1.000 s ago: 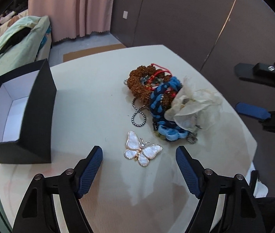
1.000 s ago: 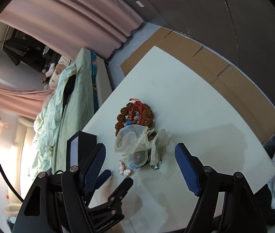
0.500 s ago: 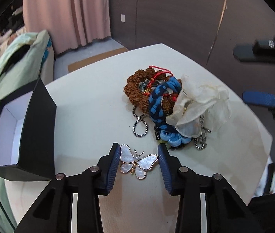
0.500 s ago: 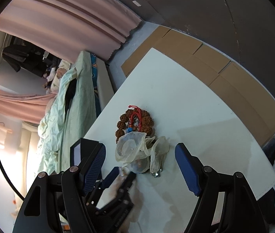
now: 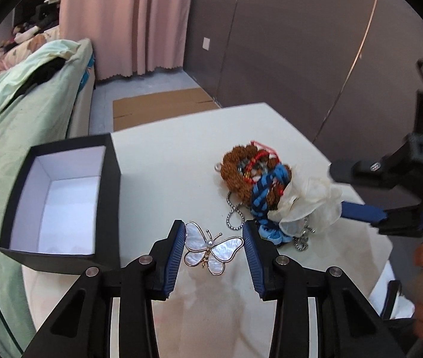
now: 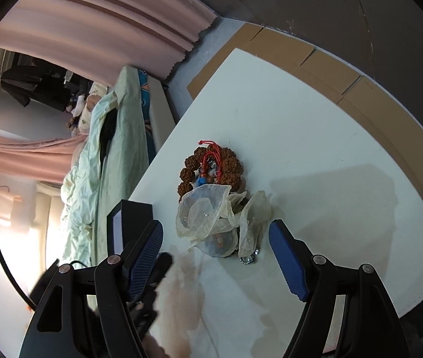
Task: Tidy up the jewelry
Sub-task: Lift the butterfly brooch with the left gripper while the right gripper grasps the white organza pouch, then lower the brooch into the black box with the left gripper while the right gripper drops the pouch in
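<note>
A white mother-of-pearl butterfly brooch (image 5: 211, 250) is gripped by its wing tips between the blue pads of my left gripper (image 5: 213, 249), lifted above the white table (image 5: 181, 155). An open black box with a white inside (image 5: 59, 194) stands to the left. A pile of jewelry (image 5: 259, 176) lies to the right: brown bead bracelet, red cord, blue braid, metal chain and a sheer cream pouch (image 5: 307, 205). My right gripper (image 6: 215, 249) is open and empty, hovering over the same pile (image 6: 211, 173) and pouch (image 6: 211, 220).
A bed with a pale green quilt (image 5: 17, 113) lies along the table's left side. Pink curtains (image 5: 127, 21) and a dark wall stand behind. Flat cardboard (image 5: 157, 107) lies on the floor past the table's far edge.
My left gripper closed from wide open onto the butterfly brooch and lifted it, with the view swinging towards the black box. The right gripper stayed open over the pile.
</note>
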Action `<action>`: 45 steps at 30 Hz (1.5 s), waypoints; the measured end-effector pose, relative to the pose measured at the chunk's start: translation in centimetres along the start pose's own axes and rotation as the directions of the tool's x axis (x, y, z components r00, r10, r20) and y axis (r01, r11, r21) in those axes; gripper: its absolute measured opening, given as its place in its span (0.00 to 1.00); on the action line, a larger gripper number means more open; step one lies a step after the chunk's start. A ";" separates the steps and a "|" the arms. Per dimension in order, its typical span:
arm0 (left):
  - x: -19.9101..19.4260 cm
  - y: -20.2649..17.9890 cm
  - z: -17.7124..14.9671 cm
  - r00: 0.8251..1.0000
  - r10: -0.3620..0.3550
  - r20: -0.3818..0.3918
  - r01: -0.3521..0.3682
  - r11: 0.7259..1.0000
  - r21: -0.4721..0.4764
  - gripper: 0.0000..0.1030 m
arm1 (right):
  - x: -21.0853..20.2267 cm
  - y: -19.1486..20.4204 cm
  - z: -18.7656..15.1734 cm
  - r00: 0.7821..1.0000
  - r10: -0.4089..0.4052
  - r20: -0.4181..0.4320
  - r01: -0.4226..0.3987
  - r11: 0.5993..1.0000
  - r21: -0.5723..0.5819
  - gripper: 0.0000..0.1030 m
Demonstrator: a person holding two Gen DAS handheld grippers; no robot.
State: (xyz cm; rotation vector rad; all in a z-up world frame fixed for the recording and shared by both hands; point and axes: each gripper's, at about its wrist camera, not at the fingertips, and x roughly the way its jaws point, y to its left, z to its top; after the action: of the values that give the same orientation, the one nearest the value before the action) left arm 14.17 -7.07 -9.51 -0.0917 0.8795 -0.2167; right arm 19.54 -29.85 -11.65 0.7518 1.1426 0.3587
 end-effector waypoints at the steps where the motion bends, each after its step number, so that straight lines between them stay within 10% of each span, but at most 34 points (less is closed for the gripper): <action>1: -0.4 0.2 0.1 1.000 -0.004 0.007 0.004 1.000 -0.006 0.40 | 0.2 0.1 0.0 1.000 -0.009 0.002 0.009 1.000 -0.006 0.69; 5: -2.1 0.6 0.2 0.999 -0.016 0.040 0.017 1.000 -0.025 0.40 | 0.9 0.1 0.3 0.999 -0.039 0.002 0.039 0.999 -0.009 0.46; 7: -3.1 1.0 0.4 0.998 -0.019 0.058 0.021 0.999 -0.032 0.40 | 1.3 -0.2 0.4 0.999 -0.042 -0.003 0.042 0.999 -0.003 0.07; 8: -3.5 1.1 0.5 0.998 -0.021 0.067 0.023 0.999 -0.035 0.40 | 1.4 -0.3 0.4 0.999 -0.035 -0.004 0.035 0.999 -0.001 0.04; 18: -8.2 5.0 1.6 0.985 -0.003 0.173 0.024 0.993 -0.120 0.40 | -1.4 6.1 0.0 0.994 0.060 0.093 -0.040 0.979 -0.202 0.03; 32: -12.2 12.8 1.4 0.967 0.097 0.235 -0.029 0.961 -0.274 0.40 | 1.7 16.7 -1.7 0.987 0.162 -0.019 -0.157 0.909 -0.385 0.03; 45: -12.1 15.8 1.2 0.966 0.142 0.217 -0.063 0.940 -0.334 0.40 | 10.1 18.5 -3.7 0.950 0.241 -0.201 -0.299 0.889 -0.347 0.13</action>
State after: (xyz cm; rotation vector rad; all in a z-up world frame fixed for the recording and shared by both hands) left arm 10.02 11.04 -2.27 -0.3712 0.6702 0.0410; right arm 22.25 -9.27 -6.45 0.5498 1.0690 0.8595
